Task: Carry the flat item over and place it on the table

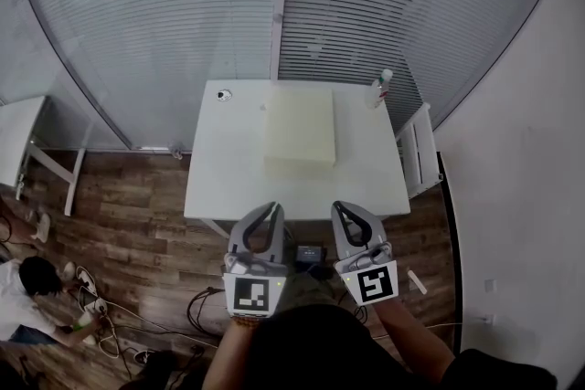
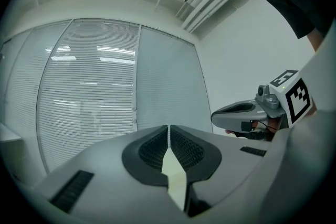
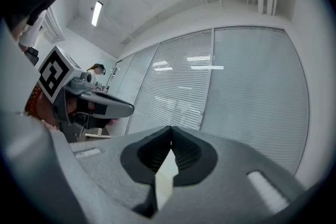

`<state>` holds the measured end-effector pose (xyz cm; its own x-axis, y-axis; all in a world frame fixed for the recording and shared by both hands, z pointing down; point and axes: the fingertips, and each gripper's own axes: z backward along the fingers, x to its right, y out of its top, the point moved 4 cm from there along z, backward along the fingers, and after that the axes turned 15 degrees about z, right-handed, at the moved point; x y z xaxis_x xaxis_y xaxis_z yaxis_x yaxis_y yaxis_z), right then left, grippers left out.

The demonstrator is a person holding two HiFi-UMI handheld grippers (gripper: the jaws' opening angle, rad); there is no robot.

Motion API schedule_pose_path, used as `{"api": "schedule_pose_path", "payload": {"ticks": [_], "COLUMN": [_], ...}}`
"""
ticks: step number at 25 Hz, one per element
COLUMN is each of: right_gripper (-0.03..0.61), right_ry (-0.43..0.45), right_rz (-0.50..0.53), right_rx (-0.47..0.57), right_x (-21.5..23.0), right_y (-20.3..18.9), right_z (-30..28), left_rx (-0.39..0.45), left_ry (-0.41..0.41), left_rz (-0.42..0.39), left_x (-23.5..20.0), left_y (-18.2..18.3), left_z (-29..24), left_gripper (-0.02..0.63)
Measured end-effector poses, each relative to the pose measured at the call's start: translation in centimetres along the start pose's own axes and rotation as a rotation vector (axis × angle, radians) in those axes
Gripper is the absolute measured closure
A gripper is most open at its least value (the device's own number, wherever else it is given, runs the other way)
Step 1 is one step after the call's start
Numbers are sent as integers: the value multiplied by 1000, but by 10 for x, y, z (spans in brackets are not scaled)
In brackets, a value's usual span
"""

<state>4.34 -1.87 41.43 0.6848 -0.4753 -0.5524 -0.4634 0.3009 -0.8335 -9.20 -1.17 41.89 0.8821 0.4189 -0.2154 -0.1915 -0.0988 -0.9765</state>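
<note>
Flat item (image 1: 300,129) is not held by the tongs. The left tongs (image 1: 271,208) and the right tongs (image 1: 339,206) are both shut tight with nothing in them, side by side just off the near edge of the white desk (image 1: 228,169). It lies on the desk straight ahead of both, its long side pointing away from them, and I think neither one is nearer.
</note>
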Motion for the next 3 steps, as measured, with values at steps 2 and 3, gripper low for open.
{"api": "schedule_pose_path", "payload": {"ticks": [2, 3], "right_gripper": [581, 581], "right_ry": [-1, -1], "right_rz": [-7, -10], "right_rx": [-5, -6], "right_x": [1, 1], "right_y": [-2, -3], "right_z": [-1, -2], "left_rx": [2, 3], "left_ry": [1, 2], "left_rz": [4, 6], "left_x": [-1, -1], "left_y": [-1, -2], "left_z": [-1, -2], "left_gripper": [592, 592]}}
